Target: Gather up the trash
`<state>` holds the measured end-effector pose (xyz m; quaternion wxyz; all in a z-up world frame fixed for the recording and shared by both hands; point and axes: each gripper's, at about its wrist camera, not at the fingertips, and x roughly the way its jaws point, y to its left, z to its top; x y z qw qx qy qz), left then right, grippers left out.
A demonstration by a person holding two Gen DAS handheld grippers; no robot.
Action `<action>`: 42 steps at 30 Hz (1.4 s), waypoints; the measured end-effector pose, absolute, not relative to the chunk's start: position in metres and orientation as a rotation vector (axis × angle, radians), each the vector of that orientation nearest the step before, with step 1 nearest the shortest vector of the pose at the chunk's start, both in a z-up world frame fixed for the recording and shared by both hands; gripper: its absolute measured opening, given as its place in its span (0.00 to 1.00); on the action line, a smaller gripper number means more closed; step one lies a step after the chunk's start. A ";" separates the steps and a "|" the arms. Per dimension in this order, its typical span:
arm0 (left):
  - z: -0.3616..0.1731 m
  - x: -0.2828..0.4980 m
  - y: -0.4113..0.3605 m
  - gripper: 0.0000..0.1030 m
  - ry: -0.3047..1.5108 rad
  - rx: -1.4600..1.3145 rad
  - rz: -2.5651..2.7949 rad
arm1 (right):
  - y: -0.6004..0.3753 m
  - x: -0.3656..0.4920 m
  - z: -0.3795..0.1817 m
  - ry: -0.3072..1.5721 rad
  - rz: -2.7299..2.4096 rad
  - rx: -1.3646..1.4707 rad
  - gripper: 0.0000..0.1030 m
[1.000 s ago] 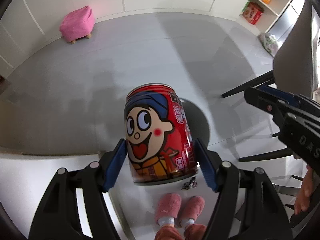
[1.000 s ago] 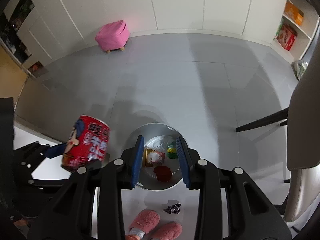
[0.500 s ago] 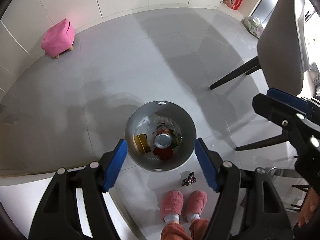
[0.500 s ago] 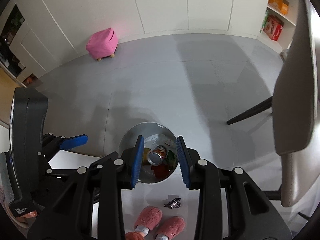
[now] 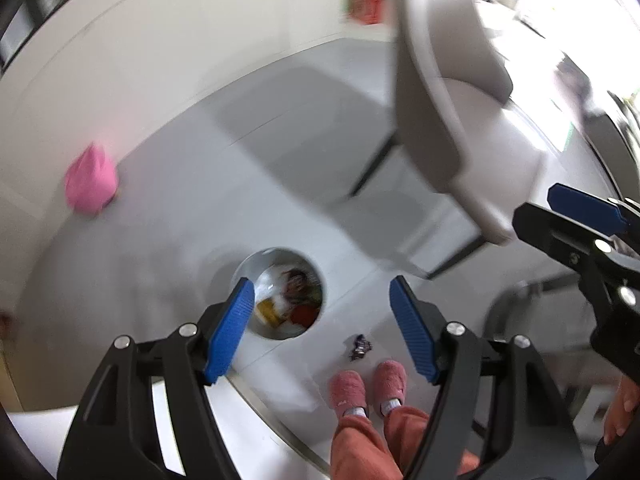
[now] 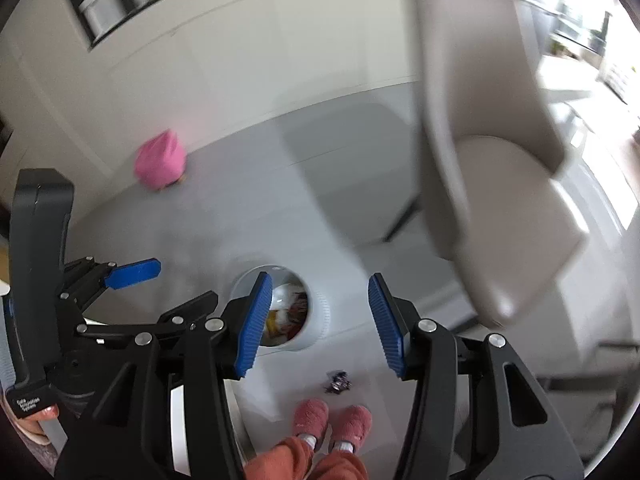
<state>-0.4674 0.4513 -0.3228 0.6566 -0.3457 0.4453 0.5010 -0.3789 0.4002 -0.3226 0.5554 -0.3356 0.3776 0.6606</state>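
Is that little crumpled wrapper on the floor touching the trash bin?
Apart. In the left wrist view, bare grey floor shows between the wrapper and the bin; the right wrist view shows the same gap.

both claws hang wide apart and empty above the grey floor (image 5: 248, 168), nothing between their blue pads. the round trash bin (image 5: 320, 276) stands open-topped below, partly filled (contents blurred), bare floor around it. a crumpled dark wrapper (image 5: 360, 347) lies on the floor near the bin and just ahead of the pink slippers (image 5: 368, 388). to the right a grey chair (image 6: 500, 184) looms close, its back and legs crowding that side. a pink stool (image 6: 161, 165) stands well apart by the far wall.
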 end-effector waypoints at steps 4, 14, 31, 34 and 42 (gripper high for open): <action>-0.283 -0.393 0.429 0.68 1.036 -0.614 0.963 | 0.345 -0.315 -0.273 0.870 1.409 -0.693 0.47; -0.223 -0.198 0.327 0.68 1.030 -0.277 0.522 | 0.153 -0.146 -0.199 0.852 0.901 -0.354 0.47; -0.201 0.055 0.103 0.68 1.022 -0.092 0.131 | -0.119 0.051 -0.172 0.823 0.454 -0.112 0.47; -0.201 0.079 0.085 0.68 1.022 -0.038 0.094 | -0.140 0.077 -0.176 0.828 0.420 -0.081 0.47; -0.202 0.167 0.077 0.68 1.016 0.032 0.019 | -0.143 0.152 -0.184 0.850 0.389 -0.055 0.47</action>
